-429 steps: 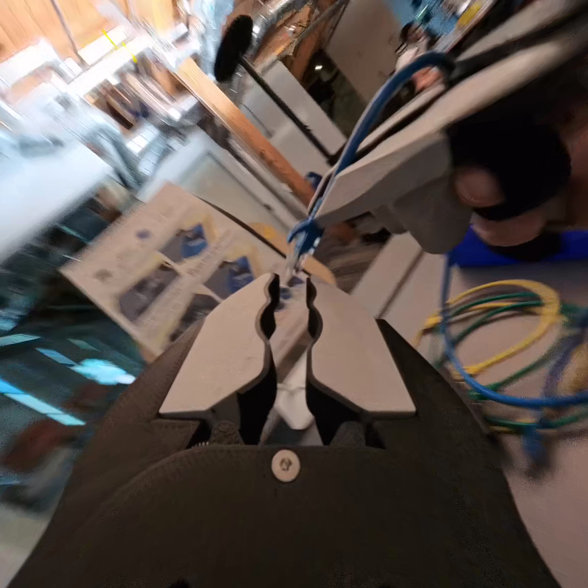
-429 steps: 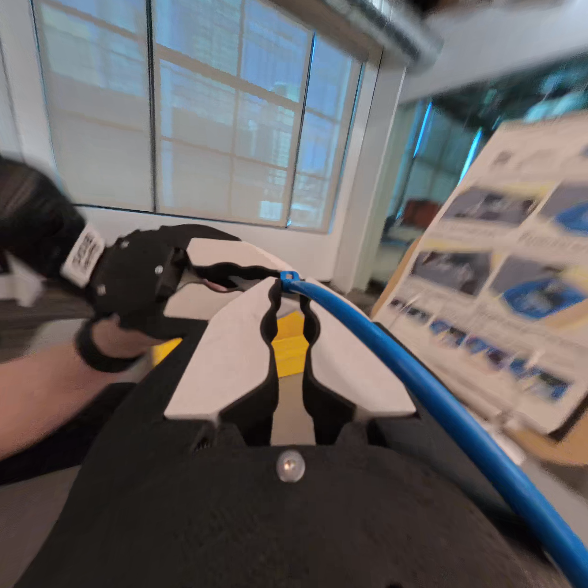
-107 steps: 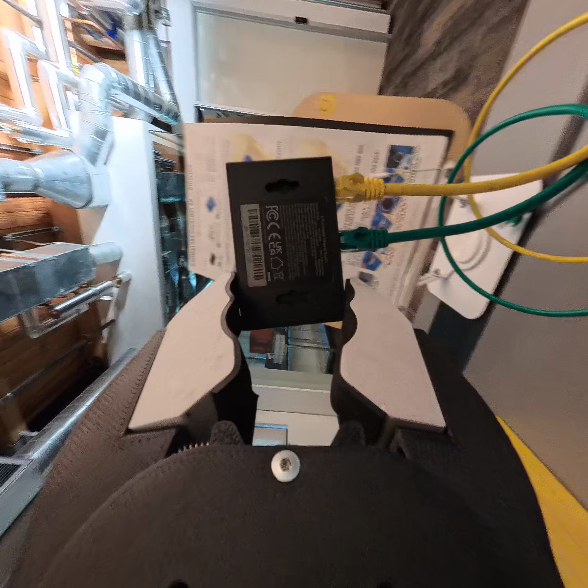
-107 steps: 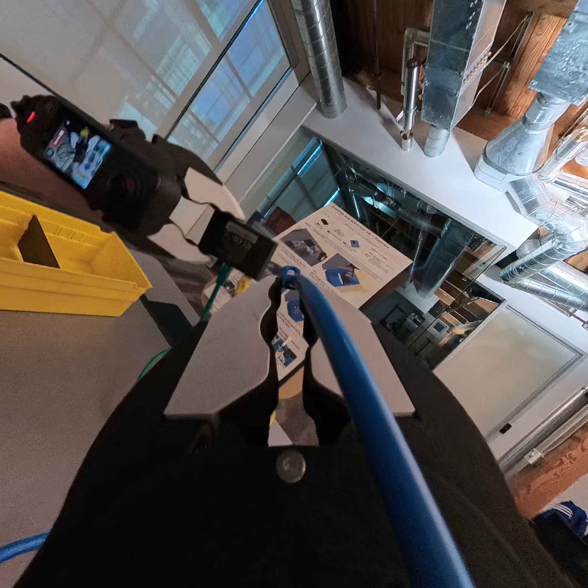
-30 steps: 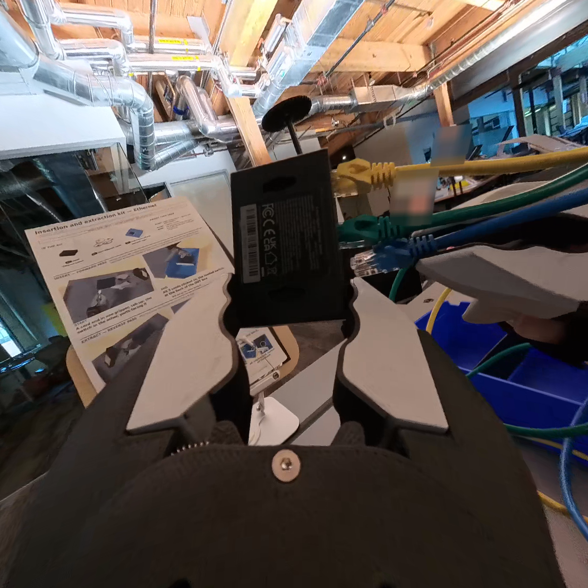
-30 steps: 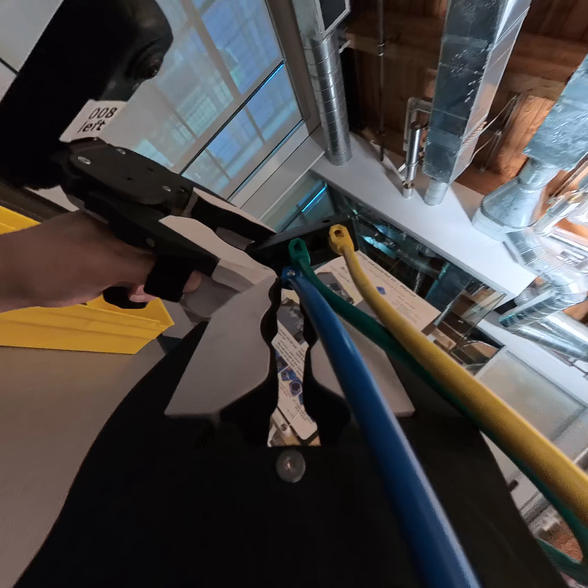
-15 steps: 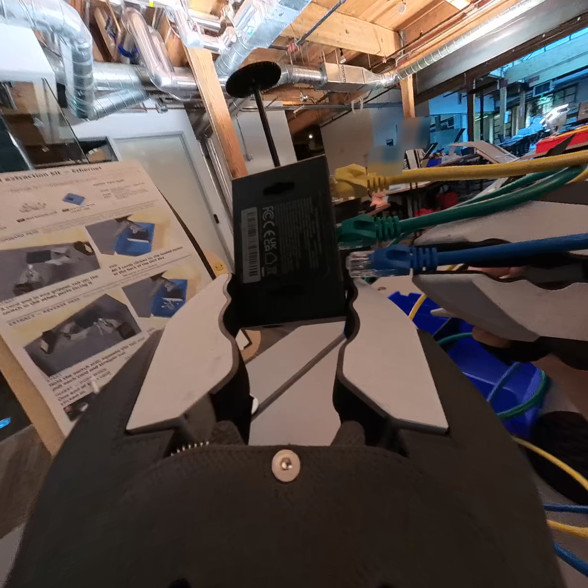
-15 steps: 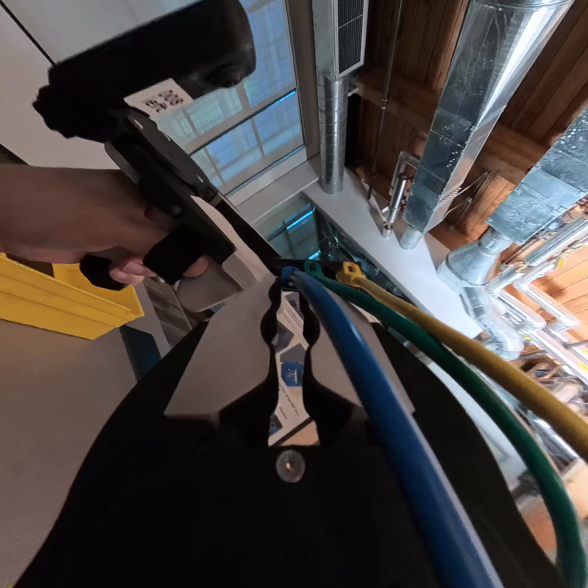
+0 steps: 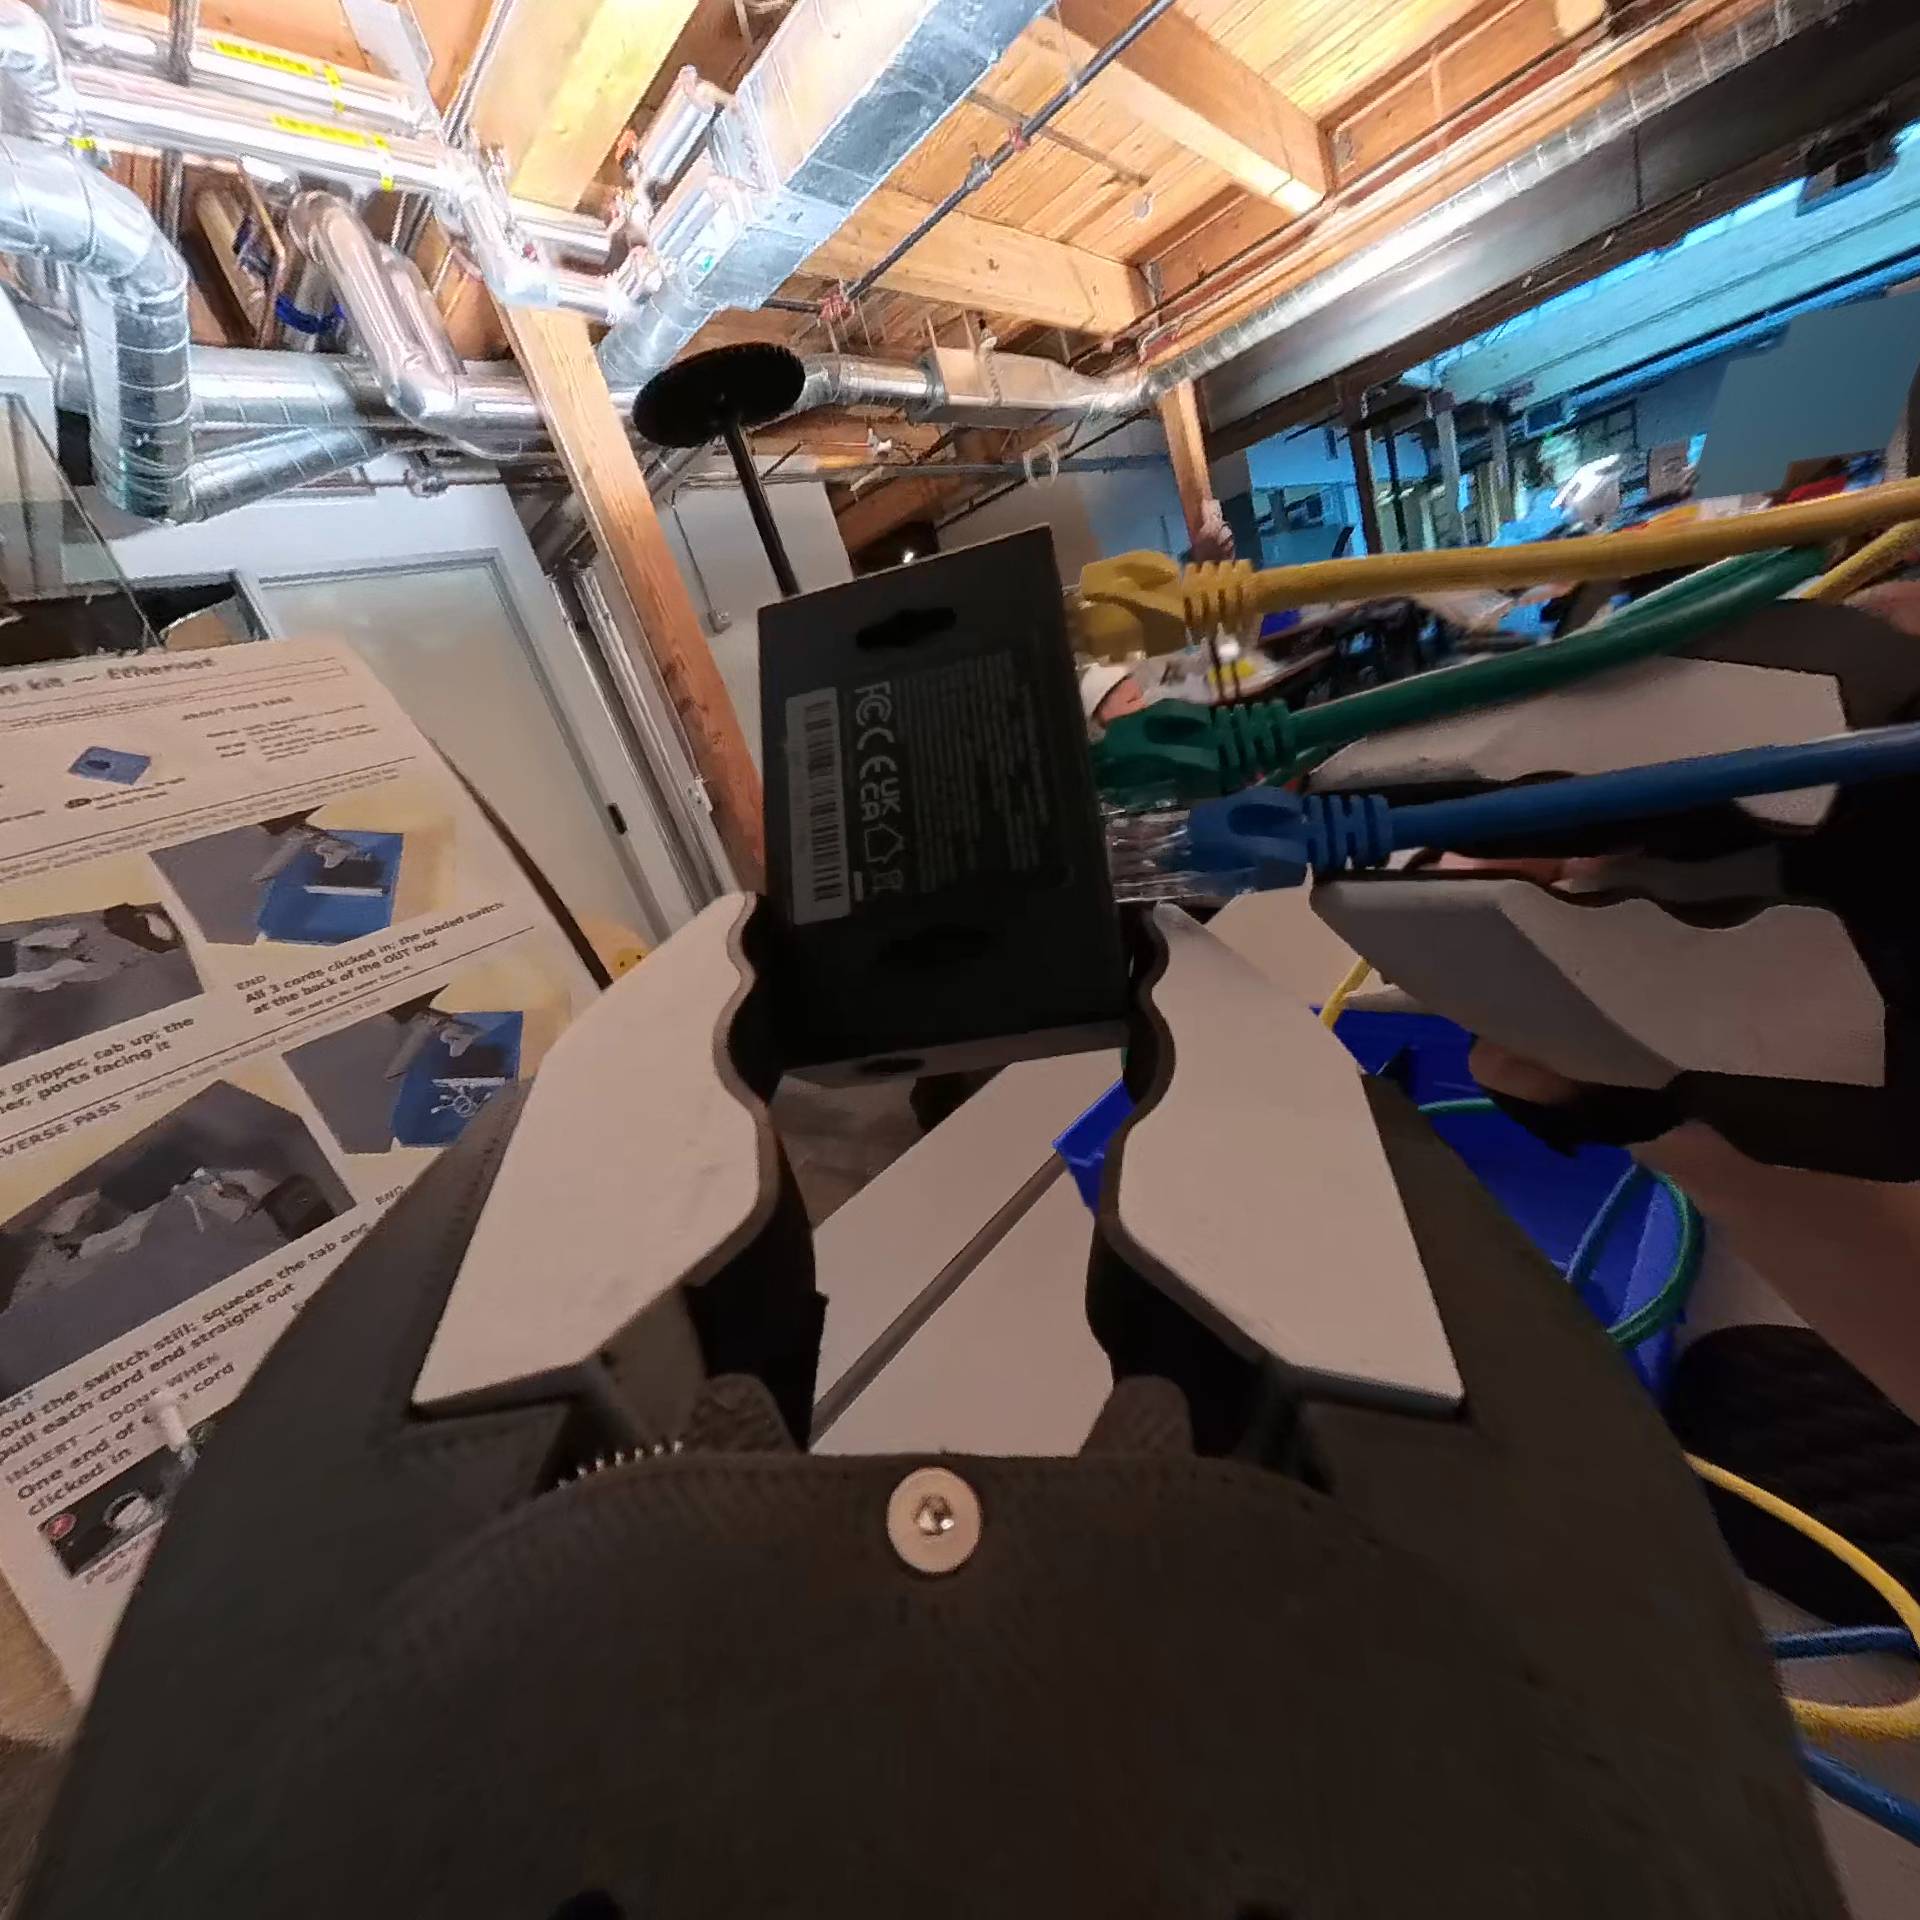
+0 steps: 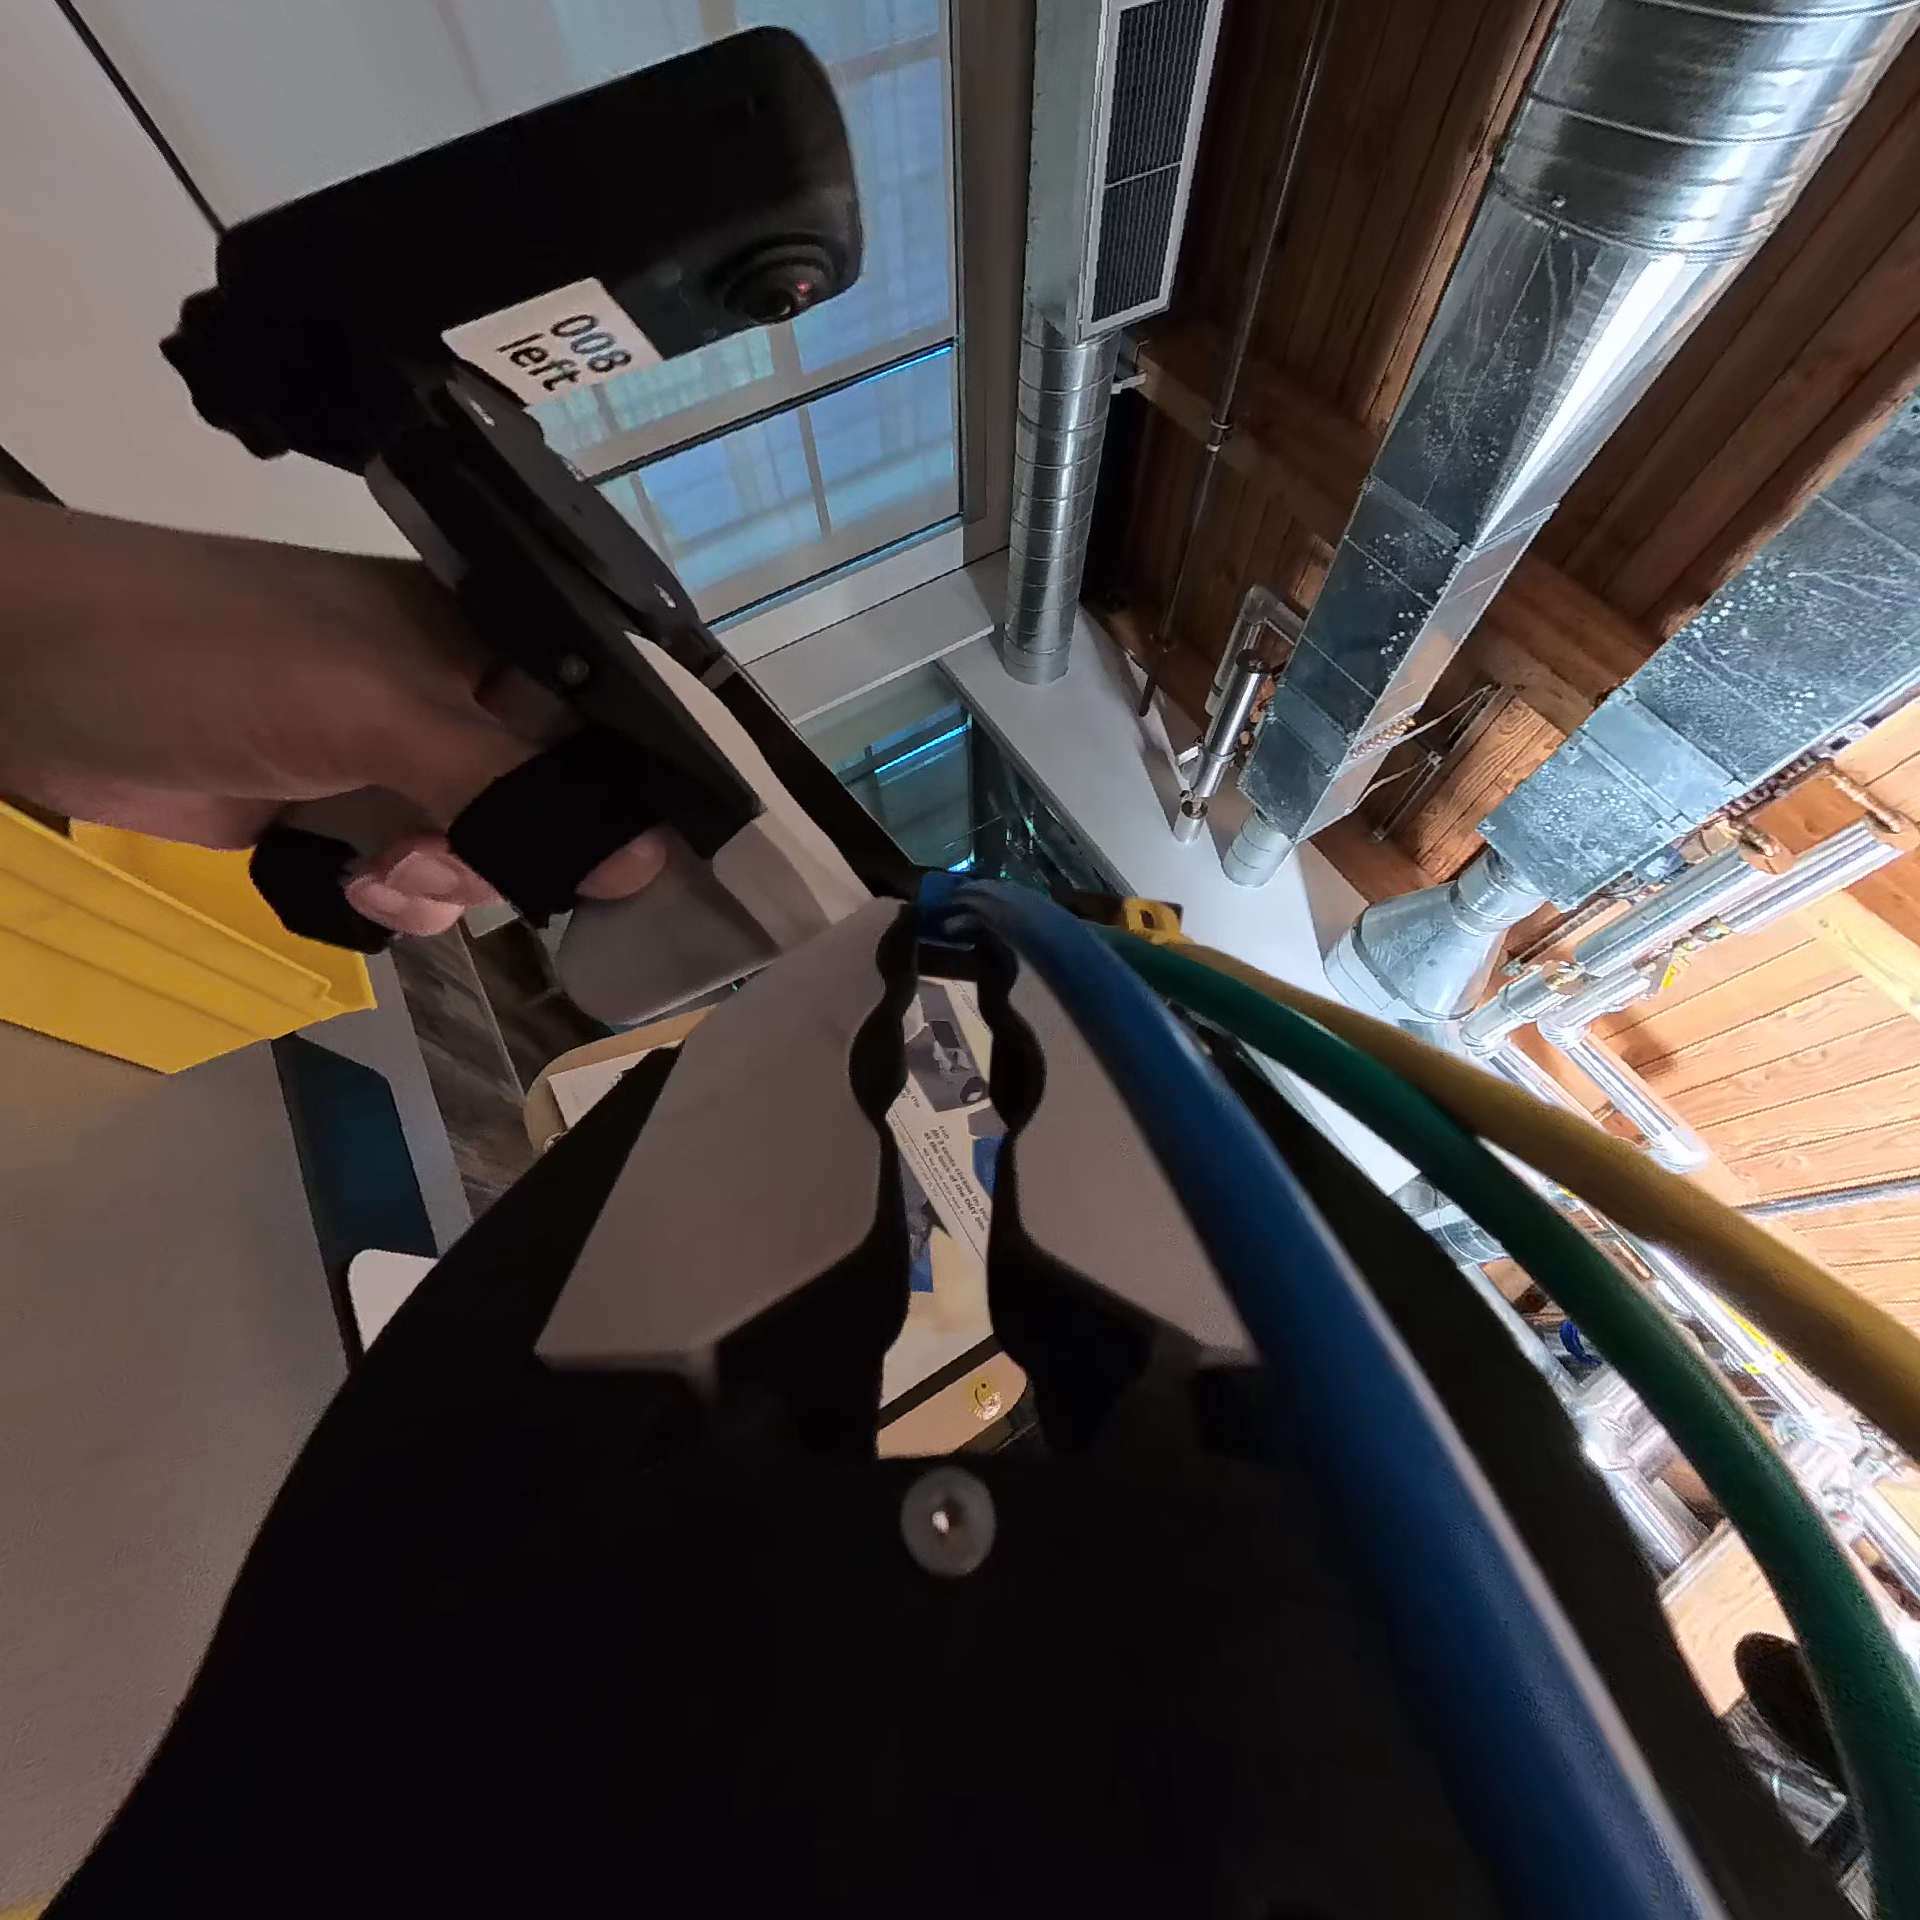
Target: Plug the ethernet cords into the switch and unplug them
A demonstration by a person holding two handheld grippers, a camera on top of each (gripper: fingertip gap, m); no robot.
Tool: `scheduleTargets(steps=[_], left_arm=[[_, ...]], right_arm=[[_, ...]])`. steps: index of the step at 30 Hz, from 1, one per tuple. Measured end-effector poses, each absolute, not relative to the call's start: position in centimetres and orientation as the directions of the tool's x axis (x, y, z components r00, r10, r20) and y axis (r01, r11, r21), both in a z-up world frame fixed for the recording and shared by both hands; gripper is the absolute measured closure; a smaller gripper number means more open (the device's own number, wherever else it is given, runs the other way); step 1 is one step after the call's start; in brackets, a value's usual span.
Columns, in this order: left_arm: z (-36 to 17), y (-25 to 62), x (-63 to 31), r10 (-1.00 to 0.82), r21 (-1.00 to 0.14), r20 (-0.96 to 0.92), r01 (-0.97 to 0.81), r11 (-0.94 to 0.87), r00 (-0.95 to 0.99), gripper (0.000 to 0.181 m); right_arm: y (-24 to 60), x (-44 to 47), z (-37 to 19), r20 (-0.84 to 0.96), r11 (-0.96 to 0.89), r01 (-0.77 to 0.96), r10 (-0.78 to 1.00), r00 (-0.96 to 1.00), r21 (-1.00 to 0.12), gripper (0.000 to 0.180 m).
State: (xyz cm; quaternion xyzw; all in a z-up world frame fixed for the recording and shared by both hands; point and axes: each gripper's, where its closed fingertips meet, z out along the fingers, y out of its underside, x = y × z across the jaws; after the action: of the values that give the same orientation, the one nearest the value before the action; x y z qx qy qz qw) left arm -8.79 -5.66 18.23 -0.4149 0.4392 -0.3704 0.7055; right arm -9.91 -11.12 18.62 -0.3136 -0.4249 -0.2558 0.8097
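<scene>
My left gripper [image 9: 945,925] is shut on the lower end of a black switch [image 9: 925,790] and holds it upright in the air, label side towards the camera. A yellow cord [image 9: 1164,608] and a green cord [image 9: 1184,743] are plugged into its right side. My right gripper [image 10: 948,930] is shut on a blue cord [image 10: 1247,1195] just behind the plug. In the left wrist view the blue plug [image 9: 1247,842] has its clear tip at the switch's right edge below the green one. I cannot tell whether it is seated. The right gripper's fingers [image 9: 1558,966] show there too.
An instruction poster [image 9: 208,935] stands at the left. A blue bin [image 9: 1475,1153] with cable loops sits under the right gripper, and loose cables [image 9: 1849,1704] lie at the right. A yellow bin [image 10: 135,935] sits on the grey table [image 10: 156,1351]. A hand [image 10: 260,707] holds the left gripper.
The blue plug has moved left, from a small gap beside the switch to its clear tip meeting the switch's edge. Both grippers have tilted slightly; the switch stays held.
</scene>
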Motion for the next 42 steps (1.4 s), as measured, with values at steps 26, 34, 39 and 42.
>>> scheduleTargets(steps=[26, 34, 39, 42], left_arm=[[19.2, -6.4, -10.4, -0.853, -0.852, -0.366, 0.235, 0.468, 0.372, 0.117], [16.7, -4.0, -7.5, -0.965, -0.940, -0.066, 0.309, 0.146, 0.254, 0.117], [15.8, -3.2, -6.9, -0.975, -0.942, 0.019, 0.330, 0.057, 0.221, 0.117], [15.8, -3.1, -6.9, -0.974, -0.941, 0.014, 0.333, 0.064, 0.227, 0.117]], right_arm=[[-11.2, -11.2, 19.2, 0.810, 0.613, 0.698, -0.154, 0.565, -0.370, 0.168], [-8.5, -8.6, 18.1, 0.820, 0.418, 0.764, -0.072, 0.567, -0.492, 0.167], [-7.3, -8.2, 17.3, 0.821, 0.344, 0.780, -0.042, 0.569, -0.522, 0.163], [-7.3, -8.2, 17.3, 0.818, 0.346, 0.776, -0.040, 0.574, -0.528, 0.163]])
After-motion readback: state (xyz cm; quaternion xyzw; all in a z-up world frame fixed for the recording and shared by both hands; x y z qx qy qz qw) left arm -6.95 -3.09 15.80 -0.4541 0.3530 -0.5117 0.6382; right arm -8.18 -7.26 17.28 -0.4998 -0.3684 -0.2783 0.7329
